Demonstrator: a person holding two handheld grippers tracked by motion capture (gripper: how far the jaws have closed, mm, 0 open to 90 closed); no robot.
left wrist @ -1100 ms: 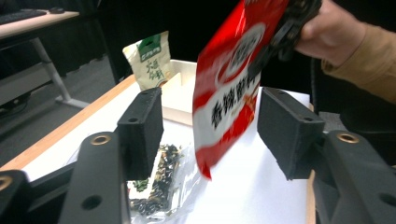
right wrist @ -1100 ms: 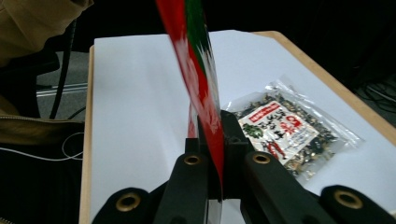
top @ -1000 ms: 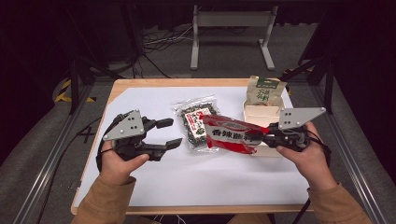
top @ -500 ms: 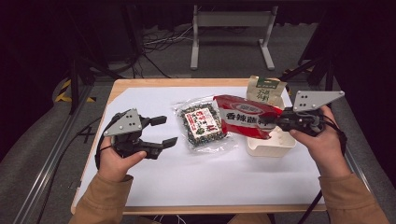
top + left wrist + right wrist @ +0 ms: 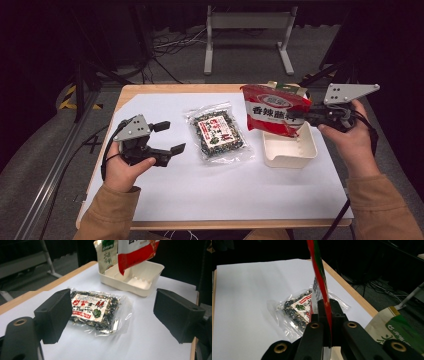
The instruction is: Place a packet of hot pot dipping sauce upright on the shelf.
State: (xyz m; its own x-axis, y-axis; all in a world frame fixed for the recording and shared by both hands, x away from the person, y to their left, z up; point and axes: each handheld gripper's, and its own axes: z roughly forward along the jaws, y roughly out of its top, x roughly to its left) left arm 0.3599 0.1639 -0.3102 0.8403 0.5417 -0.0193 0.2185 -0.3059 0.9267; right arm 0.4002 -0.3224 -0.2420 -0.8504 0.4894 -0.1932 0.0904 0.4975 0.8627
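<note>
While the right gripper (image 5: 300, 116) clamps the edge of a glossy red snack pouch with white lettering (image 5: 274, 110), that pouch hangs upright, lifted off the table, its lower edge over the shallow cream plastic tray (image 5: 290, 150) at the table's right side. From the right gripper view the pouch (image 5: 322, 287) is seen edge-on, a thin red and green strip pinched tight between the two black pads, so its printing is unreadable there, and its top runs out of the picture. In the left gripper view only the pouch's bottom corner (image 5: 136, 252) shows, dangling over the tray (image 5: 135, 277); the rest is cut off above. Behind the pouch a tan paper bag with a green label (image 5: 285, 87) is mostly hidden in the high view, just a strip of its top peeping out. The left gripper (image 5: 167, 137) rests low over the white paper sheet (image 5: 200, 190) covering the wooden table (image 5: 150, 90), its jaws having just been opening, spread wide with nothing between them. Just beside it, apart from both tools, lies a clear plastic packet of dark dried seaweed with a red and white label (image 5: 218, 132), flat on the sheet; its small print is too blurred to read. Both tan sleeves run off the bottom edge.
</note>
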